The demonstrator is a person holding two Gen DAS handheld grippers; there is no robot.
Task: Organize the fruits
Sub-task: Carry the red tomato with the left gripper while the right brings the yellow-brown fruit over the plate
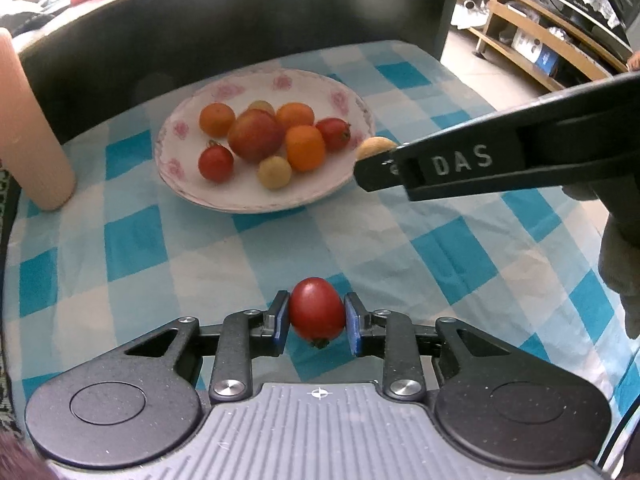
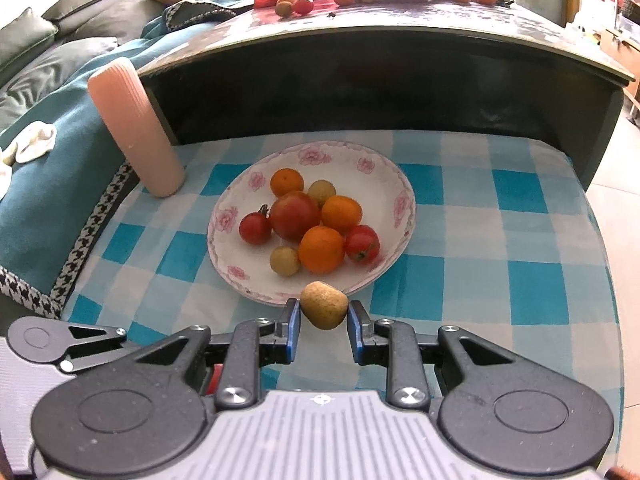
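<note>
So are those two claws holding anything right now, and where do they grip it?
Yes. The left gripper pinches a red cherry tomato across its sides, stem end down. The right gripper holds a small tan fruit by its sides.

Black tool (image 1: 317,318) arms, blue pads (image 1: 282,320), silver screws, "DAS" lettering.

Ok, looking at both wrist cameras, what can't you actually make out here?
- Left wrist view: most of the tan fruit, hidden behind the right gripper.
- Right wrist view: the red tomato, only a sliver behind this gripper's linkage.
- Both views: fruits at the back of the plate, partly covered by nearer ones.
- Right wrist view: items on the dark tabletop, too blurred to name.
</note>
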